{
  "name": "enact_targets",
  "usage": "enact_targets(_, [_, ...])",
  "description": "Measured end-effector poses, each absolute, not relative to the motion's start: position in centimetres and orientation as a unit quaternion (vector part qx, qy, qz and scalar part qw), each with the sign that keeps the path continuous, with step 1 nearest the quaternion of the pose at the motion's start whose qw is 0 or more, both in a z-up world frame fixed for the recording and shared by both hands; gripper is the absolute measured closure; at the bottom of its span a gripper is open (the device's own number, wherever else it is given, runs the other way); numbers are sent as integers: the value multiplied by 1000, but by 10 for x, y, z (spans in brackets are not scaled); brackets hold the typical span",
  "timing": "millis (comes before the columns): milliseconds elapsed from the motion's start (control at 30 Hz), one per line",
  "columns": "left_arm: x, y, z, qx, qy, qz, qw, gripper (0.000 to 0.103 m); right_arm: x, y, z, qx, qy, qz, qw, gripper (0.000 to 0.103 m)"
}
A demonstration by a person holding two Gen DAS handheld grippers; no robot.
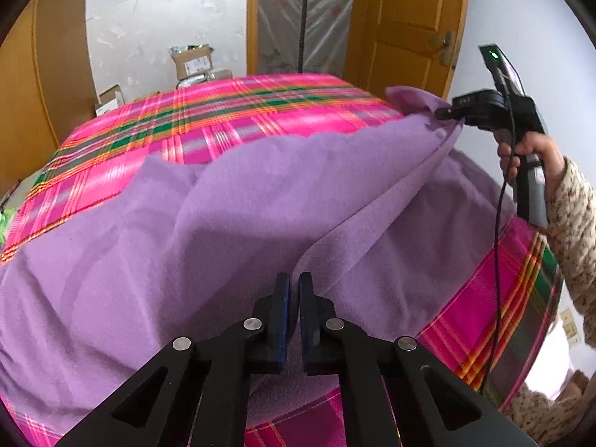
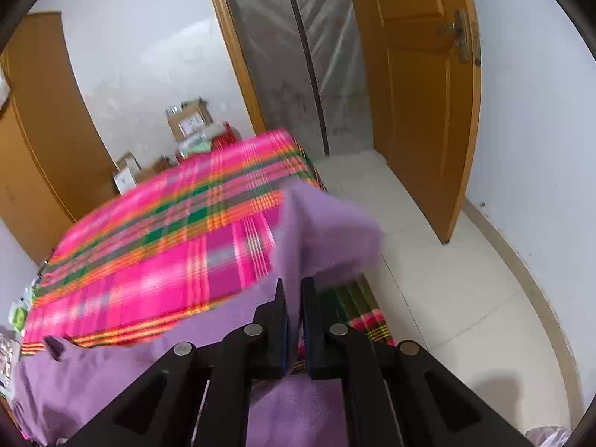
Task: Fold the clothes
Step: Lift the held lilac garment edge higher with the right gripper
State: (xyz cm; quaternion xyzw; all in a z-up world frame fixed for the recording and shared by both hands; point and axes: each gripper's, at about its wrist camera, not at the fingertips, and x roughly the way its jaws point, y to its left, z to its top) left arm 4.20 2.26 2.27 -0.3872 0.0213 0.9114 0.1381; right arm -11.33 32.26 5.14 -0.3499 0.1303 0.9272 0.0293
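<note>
Left tongs (image 1: pixel 294 287) clamped on an edge fold of the purple garment (image 1: pixel 223 231); right tongs (image 2: pixel 294 294) clamped on its far corner, raised off the bed. The garment lies spread across the pink plaid sheet (image 1: pixel 231 111). Cardboard boxes (image 1: pixel 192 61) by the wall carry labels, too small to read.

A garment (image 1: pixel 231 231) lies spread over the near part of a bed sheet (image 1: pixel 231 111), its far right corner raised off the bed. Beyond the bed's far edge, cardboard boxes (image 1: pixel 192 60) stand against the wall (image 1: pixel 149 29). A doorway (image 1: pixel 303 18) opens behind the bed, with a door (image 1: pixel 406 26) to its right. A wardrobe (image 1: pixel 41 85) stands far left; floor tiles (image 2: pixel 447 279) lie right of the bed.
</note>
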Motion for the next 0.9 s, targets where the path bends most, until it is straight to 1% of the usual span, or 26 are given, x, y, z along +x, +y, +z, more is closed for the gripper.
enact_targets(267, [60,23,50,-344,21,928,141,98,-76,332,91,-289,127,948,33,97])
enact_targets(433, [71,29,59,-332,28,931,152,98,-50,343,99,-272,127,953,44,97])
enact_targets(567, [77,38,52,-341,37,926,156,98,-34,354,86,-282,129,949,54,97])
enact_targets(733, [77,45,33,-367,49,916,155,98,-20,368,50,-319,146,934,61,97])
enact_targets(900, [82,49,21,-382,53,909,155,98,-5,382,21,-335,181,922,64,97])
